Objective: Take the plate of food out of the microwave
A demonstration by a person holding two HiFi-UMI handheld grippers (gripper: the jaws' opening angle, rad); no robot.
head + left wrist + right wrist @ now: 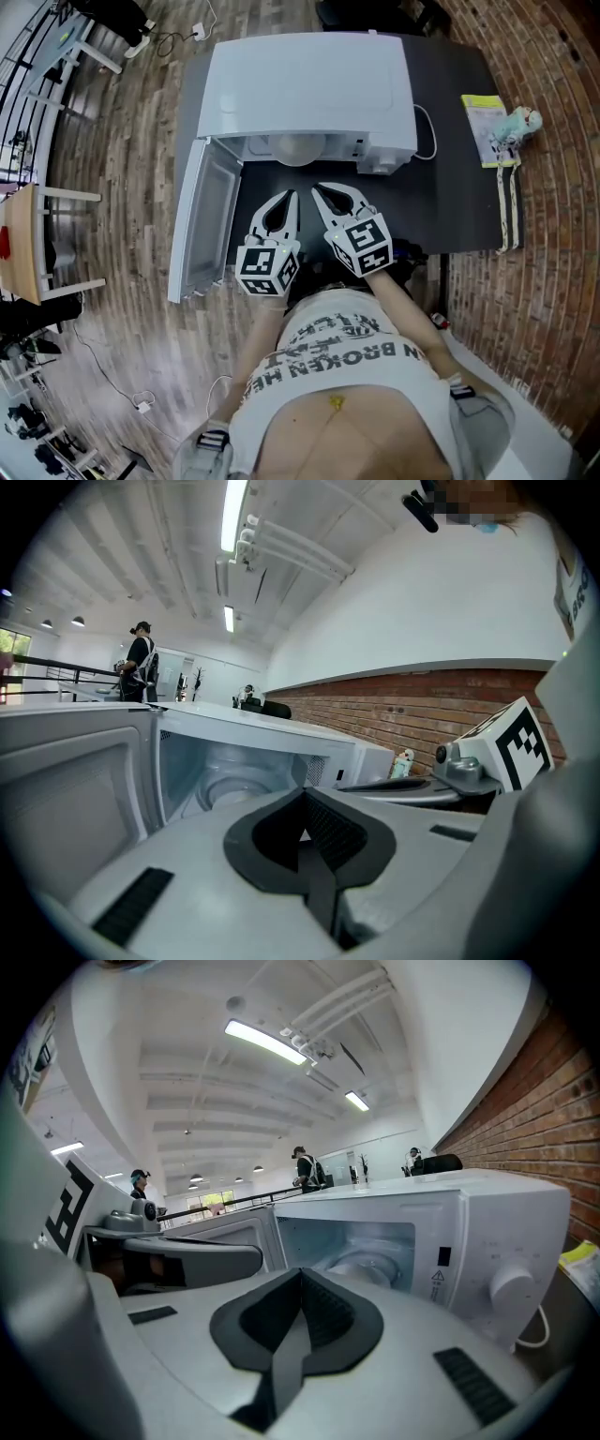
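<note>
**Caller:** What's in front of you, biggest thing first?

**Operator:** I see a dark counter (pixel 459 187) with a white microwave (pixel 309 84) standing on it. Its door (pixel 202 220) is swung wide open to the left, so I count the opening step as done.

**Caller:** Where is the plate?

**Operator:** The plate of food (pixel 298 148) is inside the microwave, just behind the open front. It shows as a pale, round shape. I can't make out the food itself. Nothing has come out yet.

**Caller:** And your hands?

**Operator:** My left tool (pixel 289 197) and right tool (pixel 317 189) sit side by side over the counter, pointing at the microwave's open front. They are near it but outside it. Each has its jaws pressed together with nothing between them, and neither touches the plate. I judge the main work is all ahead: spread the jaws, reach in, grip the rim, then draw the plate out.
</note>
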